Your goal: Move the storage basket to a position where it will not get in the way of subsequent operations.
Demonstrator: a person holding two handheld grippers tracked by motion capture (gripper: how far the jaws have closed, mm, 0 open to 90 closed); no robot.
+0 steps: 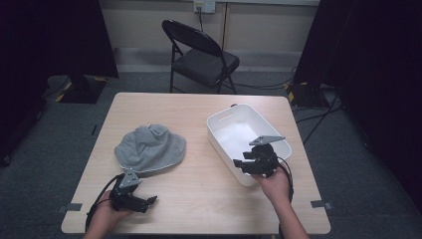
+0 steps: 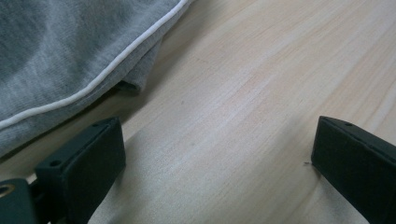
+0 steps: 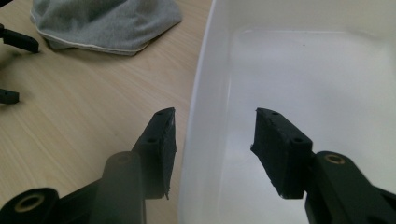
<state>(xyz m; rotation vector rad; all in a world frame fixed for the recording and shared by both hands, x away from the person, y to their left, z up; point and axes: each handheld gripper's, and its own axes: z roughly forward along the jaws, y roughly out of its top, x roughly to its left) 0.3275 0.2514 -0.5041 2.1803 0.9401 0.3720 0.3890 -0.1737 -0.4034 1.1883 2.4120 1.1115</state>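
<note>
A crumpled grey cloth point(image 1: 149, 148) with white piping lies on the left half of the wooden table point(image 1: 199, 199). A white plastic bin point(image 1: 219, 119) stands empty on the right half. My left gripper point(image 1: 148, 203) rests low near the table's front left, open, just short of the cloth's hem point(image 2: 60, 51), with bare wood between its jaws point(image 2: 215, 154). My right gripper point(image 1: 245, 162) is at the bin's near corner. Its jaws point(image 3: 212, 130) straddle the bin's wall point(image 3: 201, 93), one outside and one inside, with a gap to the inner pad. The cloth point(image 3: 107, 21) and my left gripper point(image 3: 14, 70) lie farther off.
A black folding chair point(image 1: 201, 57) stands behind the table's far edge. Dark curtains hang at both sides, and cables run across the grey carpet at the right. Bare wood stretches between the cloth and the bin.
</note>
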